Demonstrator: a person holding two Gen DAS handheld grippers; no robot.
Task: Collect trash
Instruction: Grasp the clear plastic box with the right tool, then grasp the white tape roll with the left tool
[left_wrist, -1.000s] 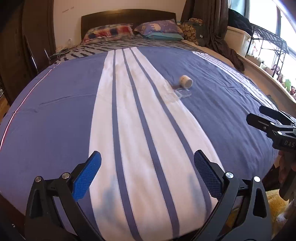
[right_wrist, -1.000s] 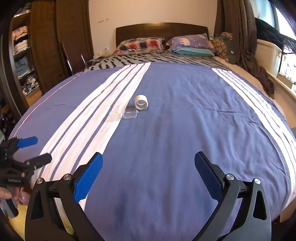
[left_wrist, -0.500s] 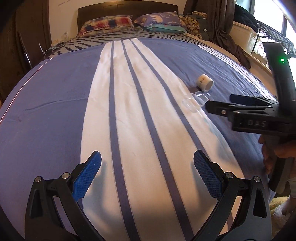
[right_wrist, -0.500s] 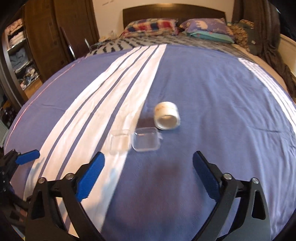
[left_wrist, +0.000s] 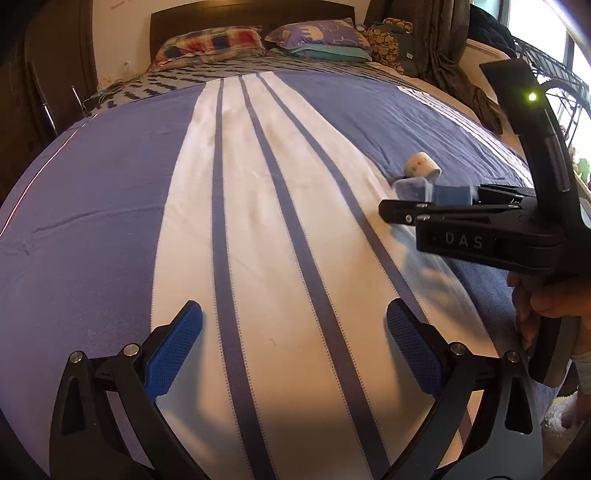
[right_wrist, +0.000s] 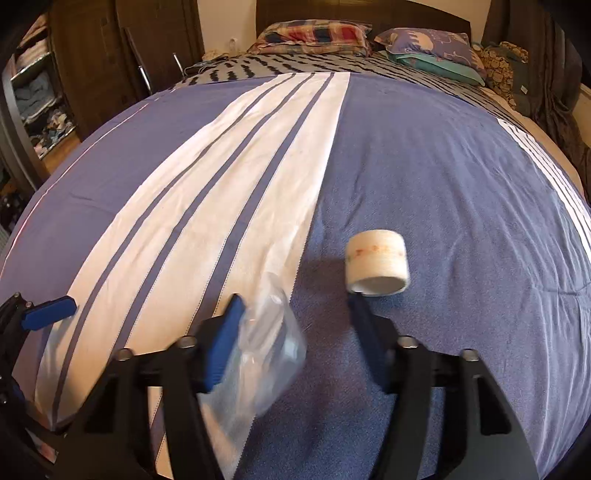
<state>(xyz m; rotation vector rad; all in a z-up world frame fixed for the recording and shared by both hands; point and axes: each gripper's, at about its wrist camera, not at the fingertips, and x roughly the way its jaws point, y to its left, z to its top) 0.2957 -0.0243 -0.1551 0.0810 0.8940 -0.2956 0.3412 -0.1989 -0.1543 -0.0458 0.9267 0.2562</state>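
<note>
On the bed (right_wrist: 443, 166), down at about seven o'clock in my right camera, my right gripper (right_wrist: 295, 314) is closing its jaws around a clear plastic box (right_wrist: 273, 347). The box sits between the two fingers, up against the blue pad (right_wrist: 225, 332) on one side, but it is see-through and smeared by blur, so I cannot tell if the other finger touches it yet or if its lid is on. A white tape roll (right_wrist: 376, 267) lies on its side just past the far fingertip, at about one o'clock from the box. From my left camera the right gripper comes in from three o'clock and hides most of the box. The hand (left_wrist: 546, 295) holding it is cut off at the edge. My left gripper (left_wrist: 295, 332) hangs over the white stripes with its jaws wide apart and nothing between them.
</note>
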